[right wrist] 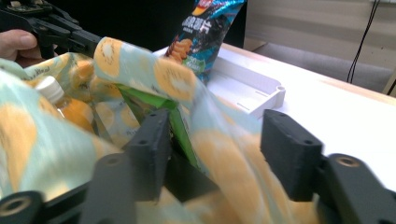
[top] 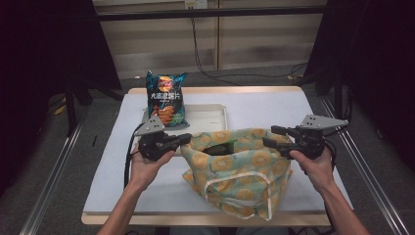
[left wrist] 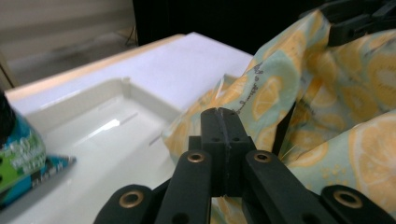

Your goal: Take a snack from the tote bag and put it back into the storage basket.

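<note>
Two grippers work the lemon-print cloth bag (top: pixel 235 166) mid-worktop (top: pixel 107 181) — left gripper (top: pixel 185 139) clenched on its rim, right gripper (top: pixel 270 136) parted, jaws astride the opposite rim — white tray (top: pixel 215 117) just behind.

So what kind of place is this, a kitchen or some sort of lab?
Probably a lab or recording setup, not a kitchen: a white-topped table ringed by dark curtains, cables trailing over bare floor, and metal rails beside the table.
</note>
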`<action>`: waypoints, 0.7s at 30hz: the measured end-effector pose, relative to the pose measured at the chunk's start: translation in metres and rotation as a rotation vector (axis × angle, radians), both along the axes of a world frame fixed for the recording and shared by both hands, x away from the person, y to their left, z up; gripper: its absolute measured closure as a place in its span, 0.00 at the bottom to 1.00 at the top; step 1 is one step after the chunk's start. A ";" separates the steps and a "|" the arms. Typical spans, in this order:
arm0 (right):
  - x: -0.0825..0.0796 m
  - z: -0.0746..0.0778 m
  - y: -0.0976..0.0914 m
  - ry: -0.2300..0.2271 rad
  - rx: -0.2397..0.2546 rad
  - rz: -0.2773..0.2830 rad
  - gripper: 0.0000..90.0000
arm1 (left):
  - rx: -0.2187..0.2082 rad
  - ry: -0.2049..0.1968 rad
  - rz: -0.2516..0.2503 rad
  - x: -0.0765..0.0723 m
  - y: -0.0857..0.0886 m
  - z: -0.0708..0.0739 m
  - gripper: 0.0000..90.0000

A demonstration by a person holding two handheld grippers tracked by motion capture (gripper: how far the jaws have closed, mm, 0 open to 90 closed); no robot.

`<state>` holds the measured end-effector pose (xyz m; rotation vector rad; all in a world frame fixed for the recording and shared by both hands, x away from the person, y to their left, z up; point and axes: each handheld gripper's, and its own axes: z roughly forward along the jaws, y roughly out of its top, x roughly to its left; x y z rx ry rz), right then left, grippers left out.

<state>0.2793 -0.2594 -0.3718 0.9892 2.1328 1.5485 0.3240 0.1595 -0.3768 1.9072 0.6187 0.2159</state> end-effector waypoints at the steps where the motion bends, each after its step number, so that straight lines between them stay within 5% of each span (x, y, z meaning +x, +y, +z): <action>1: 0.000 -0.001 0.000 0.006 0.003 0.006 0.54 | 0.019 -0.002 0.004 0.001 -0.001 -0.004 1.00; 7: 0.003 -0.006 0.002 0.001 0.027 0.027 0.84 | 0.104 -0.003 0.013 0.003 -0.008 -0.019 1.00; 11: 0.010 -0.015 0.001 0.015 0.029 -0.005 0.97 | 0.117 0.034 -0.002 0.006 -0.011 -0.029 1.00; 13: 0.012 -0.019 0.000 0.014 0.030 -0.012 0.98 | 0.149 0.042 -0.002 0.005 -0.013 -0.035 1.00; 21: 0.025 -0.040 -0.001 0.048 0.011 -0.050 0.99 | 0.164 0.091 -0.035 0.009 -0.016 -0.053 1.00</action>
